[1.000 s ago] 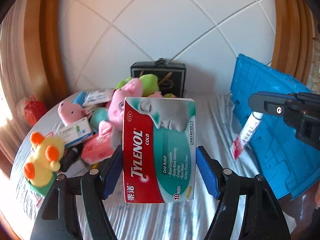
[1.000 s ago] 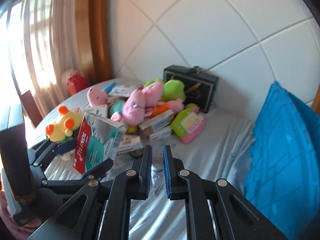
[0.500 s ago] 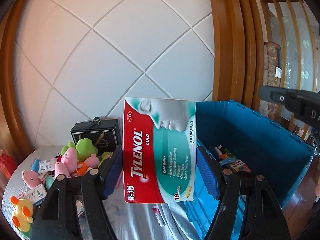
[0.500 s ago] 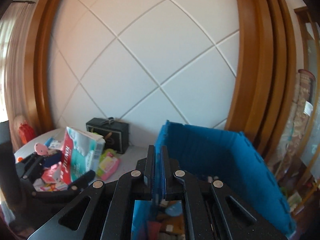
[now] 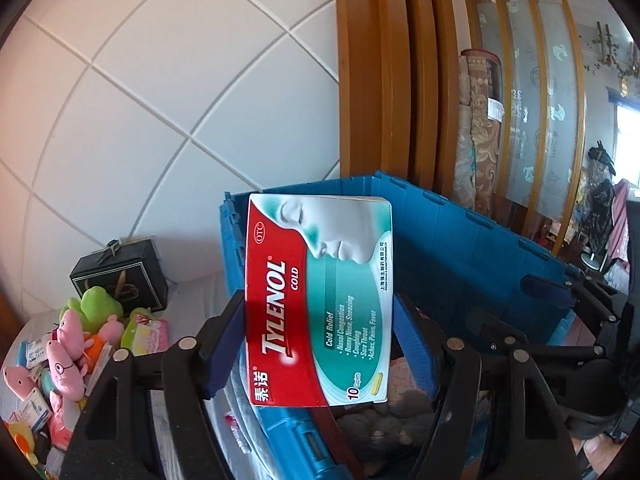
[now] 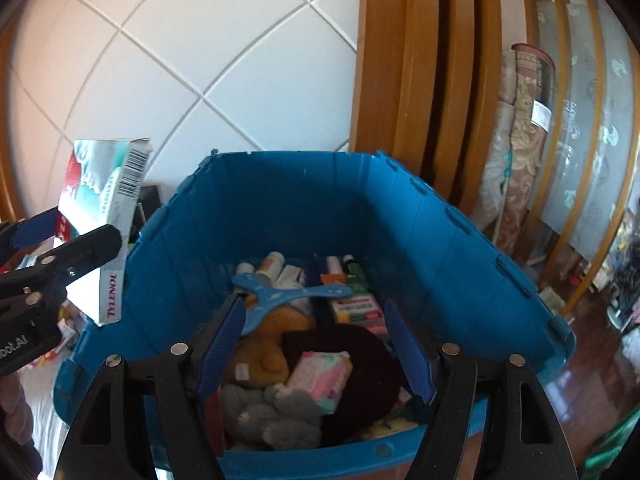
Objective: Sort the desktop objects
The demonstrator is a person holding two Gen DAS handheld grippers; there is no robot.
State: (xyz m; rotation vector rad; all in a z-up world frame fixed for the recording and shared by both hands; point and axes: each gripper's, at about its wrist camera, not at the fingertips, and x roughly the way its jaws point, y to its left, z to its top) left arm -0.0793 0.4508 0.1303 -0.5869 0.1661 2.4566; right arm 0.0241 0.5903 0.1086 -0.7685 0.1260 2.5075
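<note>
A red, white and teal Tylenol Cold box [image 5: 320,300] stands upright between the blue pads of my left gripper [image 5: 320,340], which is shut on it beside the near left corner of the blue crate [image 5: 480,248]. From the right wrist, the same box [image 6: 108,208] hangs just outside the crate's left wall [image 6: 168,264]. My right gripper [image 6: 314,320] hovers over the crate's inside, its jaws opening with nothing between them. Below it lie plush toys, a pink-and-green pack [image 6: 320,376], a blue three-armed toy [image 6: 280,296] and small bottles and boxes.
On the white-covered table to the left is a heap of pink and green plush toys [image 5: 76,344], small boxes and a black case [image 5: 120,276]. A tiled white wall stands behind. Wooden door frames and rolled carpets [image 6: 516,140] stand right of the crate.
Both grippers swung right from the toy heap to the blue crate. The right jaws, shut on a small tube before, now stand apart with no tube between them. The left still grips the box.
</note>
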